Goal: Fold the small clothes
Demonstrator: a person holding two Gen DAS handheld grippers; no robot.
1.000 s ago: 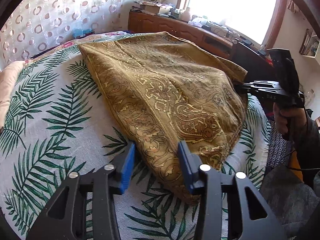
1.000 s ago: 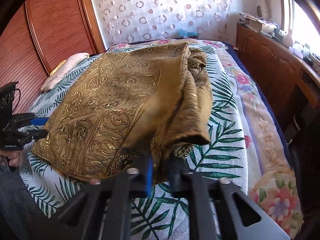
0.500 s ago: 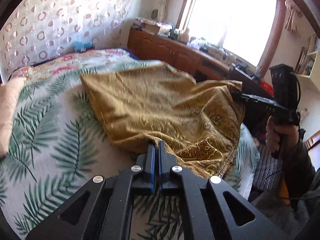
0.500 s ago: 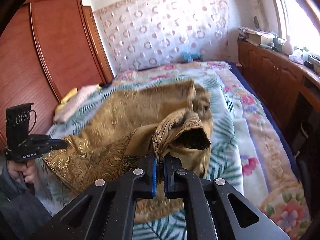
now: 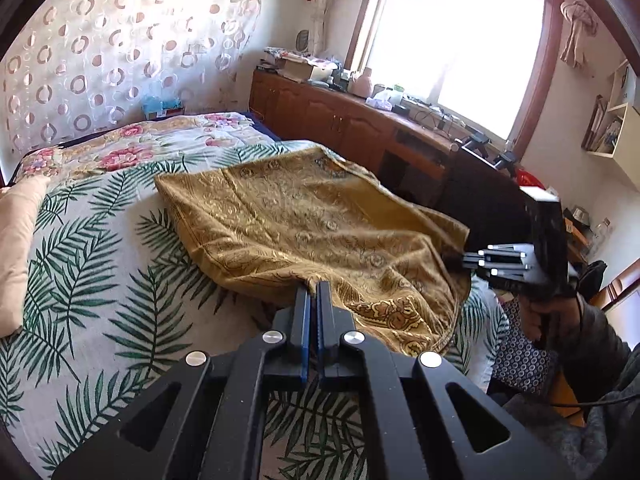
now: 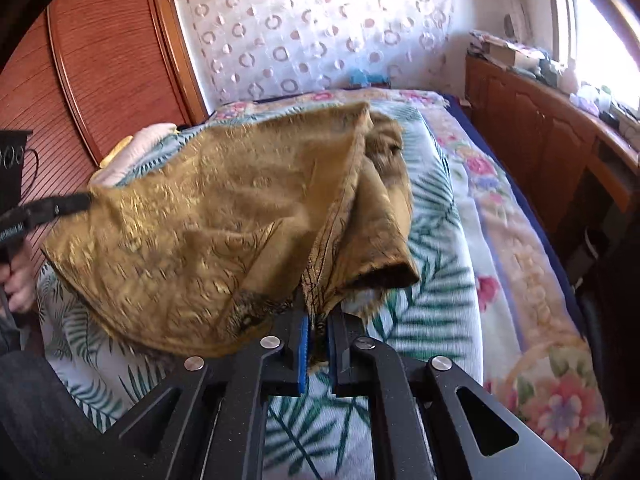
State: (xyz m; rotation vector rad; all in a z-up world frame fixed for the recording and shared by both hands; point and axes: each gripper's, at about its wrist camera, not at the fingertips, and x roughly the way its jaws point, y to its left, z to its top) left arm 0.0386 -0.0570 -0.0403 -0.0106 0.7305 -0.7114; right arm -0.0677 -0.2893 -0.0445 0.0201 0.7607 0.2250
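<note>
A gold patterned garment [image 5: 304,220] lies on the bed, its near edge lifted. My left gripper [image 5: 313,292] is shut on the garment's near hem. My right gripper [image 6: 318,320] is shut on the other near corner of the garment [image 6: 224,216], which hangs raised and blurred above the leaf-print bedspread. The right gripper also shows in the left wrist view [image 5: 470,261] at the cloth's right corner. The left gripper shows in the right wrist view [image 6: 86,200] at the cloth's left corner.
The bed has a leaf-print cover [image 5: 92,280] and a floral quilt [image 6: 520,240]. A pink pillow [image 5: 18,240] lies at the left. A wooden cabinet [image 5: 352,120] with clutter runs under the window. A wooden wardrobe [image 6: 100,60] stands behind the bed.
My left gripper has closed on the garment's near hem. Both grippers have lifted the near edge of the garment off the bed.
</note>
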